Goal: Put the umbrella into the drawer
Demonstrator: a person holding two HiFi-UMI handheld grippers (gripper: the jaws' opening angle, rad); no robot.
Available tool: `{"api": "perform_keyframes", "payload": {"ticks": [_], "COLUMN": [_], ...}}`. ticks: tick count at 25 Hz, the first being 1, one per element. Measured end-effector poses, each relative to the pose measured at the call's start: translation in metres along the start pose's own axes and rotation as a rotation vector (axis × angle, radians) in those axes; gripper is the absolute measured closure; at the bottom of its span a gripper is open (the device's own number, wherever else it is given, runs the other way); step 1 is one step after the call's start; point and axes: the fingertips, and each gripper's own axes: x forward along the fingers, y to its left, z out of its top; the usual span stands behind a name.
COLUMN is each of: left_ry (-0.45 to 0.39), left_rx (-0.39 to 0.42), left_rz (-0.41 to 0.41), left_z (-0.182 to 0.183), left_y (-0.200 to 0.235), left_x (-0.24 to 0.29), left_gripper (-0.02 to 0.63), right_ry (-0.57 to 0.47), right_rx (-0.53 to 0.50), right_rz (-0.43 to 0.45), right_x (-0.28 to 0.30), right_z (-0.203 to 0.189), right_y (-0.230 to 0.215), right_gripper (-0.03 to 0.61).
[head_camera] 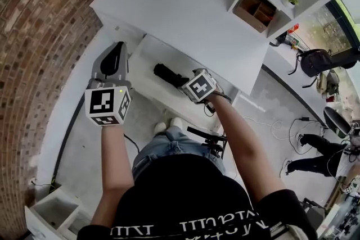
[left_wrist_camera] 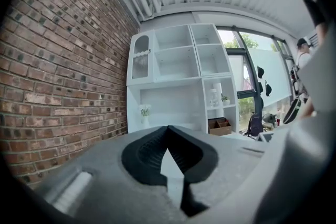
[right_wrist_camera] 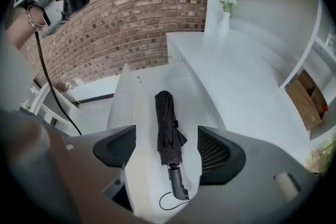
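A folded black umbrella point(head_camera: 168, 74) point(right_wrist_camera: 167, 126) lies lengthwise in the open white drawer point(head_camera: 151, 54) point(right_wrist_camera: 137, 113), its handle and wrist loop towards me. My right gripper point(head_camera: 190, 83) point(right_wrist_camera: 168, 147) hangs above the umbrella's handle end, pointing steeply down. Its jaws stand open on either side of the umbrella without touching it. My left gripper point(head_camera: 114, 54) point(left_wrist_camera: 168, 128) is held up left of the drawer, pointing level at the shelves. Its jaw tips meet, with nothing between them.
The white counter point(head_camera: 185, 8) runs above the drawer, with a shelf unit holding a brown box point(head_camera: 256, 8) behind it. A brick wall point(head_camera: 45, 19) closes the left side. A small white cabinet point(head_camera: 53, 211) stands low left. A backpack point(head_camera: 315, 62) and cables lie at right.
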Motion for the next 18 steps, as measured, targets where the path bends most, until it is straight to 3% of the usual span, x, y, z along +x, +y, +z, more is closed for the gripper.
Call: {"api": "perform_keyframes", "payload": {"ticks": [9, 14, 18], "left_ry": [-0.059, -0.086, -0.1], "left_rx": [0.04, 0.053, 0.046], "left_rz": [-0.061, -0.088, -0.097], "left_z": [0.029, 0.043, 0.048], "left_y": [-0.023, -0.035, -0.037], "left_x": [0.009, 0.013, 0.015], "left_gripper": [0.612, 0.612, 0.612], "right_ry": [-0.165, -0.339, -0.537], "right_rx": [0.095, 0.172, 0.263], "right_rz": [-0.037, -0.079, -0.122], "right_x": [-0.076, -0.126, -0.176], "right_z": [0.015, 0.028, 0.041], "right_y": [-0.014, -0.02, -0.027], "right_gripper": [0.224, 0.263, 0.307]}}
